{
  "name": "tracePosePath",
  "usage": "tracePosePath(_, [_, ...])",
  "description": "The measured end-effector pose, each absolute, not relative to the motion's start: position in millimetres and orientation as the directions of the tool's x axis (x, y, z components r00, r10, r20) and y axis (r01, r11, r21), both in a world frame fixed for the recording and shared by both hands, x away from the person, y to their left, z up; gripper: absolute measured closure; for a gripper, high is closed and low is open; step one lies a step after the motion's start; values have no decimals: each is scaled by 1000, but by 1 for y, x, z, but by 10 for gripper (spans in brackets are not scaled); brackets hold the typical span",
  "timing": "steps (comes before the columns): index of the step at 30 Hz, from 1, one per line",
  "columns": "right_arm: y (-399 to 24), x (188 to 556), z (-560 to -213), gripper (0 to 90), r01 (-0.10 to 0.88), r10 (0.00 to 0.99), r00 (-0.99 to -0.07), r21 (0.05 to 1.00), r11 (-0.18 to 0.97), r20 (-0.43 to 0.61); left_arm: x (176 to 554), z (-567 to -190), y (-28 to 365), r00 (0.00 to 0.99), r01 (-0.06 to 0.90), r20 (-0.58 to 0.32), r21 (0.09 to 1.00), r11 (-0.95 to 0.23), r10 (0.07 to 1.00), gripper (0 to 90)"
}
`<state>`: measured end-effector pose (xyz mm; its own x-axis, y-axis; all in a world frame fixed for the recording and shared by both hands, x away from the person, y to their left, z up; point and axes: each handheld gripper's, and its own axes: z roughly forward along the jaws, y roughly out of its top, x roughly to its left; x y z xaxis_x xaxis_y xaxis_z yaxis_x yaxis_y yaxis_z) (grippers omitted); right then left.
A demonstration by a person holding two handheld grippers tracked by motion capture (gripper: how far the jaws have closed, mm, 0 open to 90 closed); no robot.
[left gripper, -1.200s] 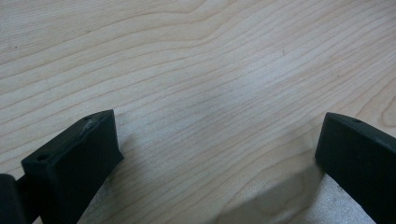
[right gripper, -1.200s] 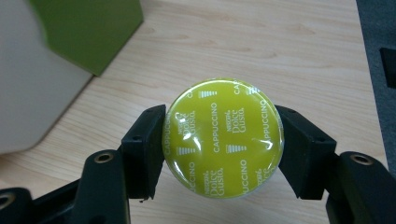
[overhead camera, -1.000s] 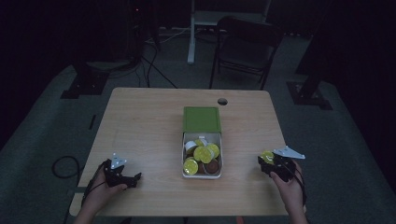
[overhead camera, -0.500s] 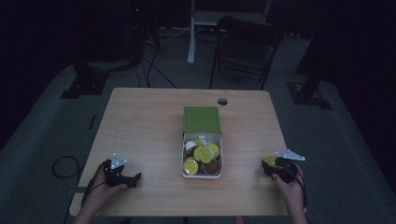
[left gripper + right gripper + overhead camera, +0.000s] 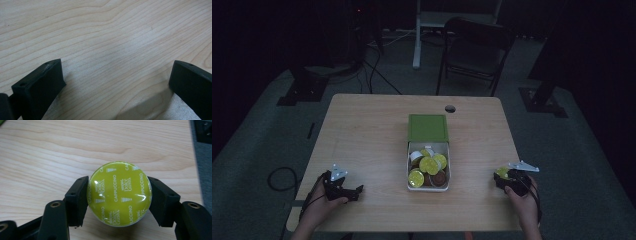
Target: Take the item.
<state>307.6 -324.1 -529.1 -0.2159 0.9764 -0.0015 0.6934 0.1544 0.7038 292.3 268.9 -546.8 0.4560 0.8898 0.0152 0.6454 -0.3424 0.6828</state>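
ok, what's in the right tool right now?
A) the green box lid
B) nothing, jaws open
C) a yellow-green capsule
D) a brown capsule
C: in the right gripper view the right tool has its jaws pressed on both sides of a yellow-green capsule with a foil top printed "Cappuccino", above the table.

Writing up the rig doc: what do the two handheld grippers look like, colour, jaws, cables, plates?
Both are black. The left gripper has blocky matte black jaws with a small hole in each end face and a light grey three-cornered plate on top; a dark cable trails from it off the table edge. The right gripper carries the same grey plate, and its jaws hang from black links with brass-coloured pivot pins. No sleeves are visible.
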Motion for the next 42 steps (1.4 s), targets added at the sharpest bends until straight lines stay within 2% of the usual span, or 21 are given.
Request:
tracePosePath(5, [-328,308,-530,368,693,978,-206,704,153,-9,292,-547,269,456,645,15,683,-343,890,0])
tracePosePath(7, [-329,308,-531,309,698,979,-204,701,148,-4,292,-547,269,456,645,15,683,-342,890,0])
tracePosePath(14, [-331,310,-529,212,700,978,-205,703,124,31,292,-547,269,456,645,15,683,-342,890,0])
tracePosePath(25, [-330,311,-513,164,667,975,-223,730,152,1,292,-547,269,456,645,15,683,-342,890,0])
tracePosePath(33, [-317,309,-500,138,630,955,-296,757,173,28,292,-547,269,456,645,15,683,-342,890,0])
tracePosePath(37, [-307,306,-495,138,602,918,-397,755,258,3,292,-547,269,456,646,15,683,-342,890,0])
tracePosePath(42, [-295,304,-492,139,570,884,-466,775,272,32,292,-547,269,456,645,15,683,-342,890,0])
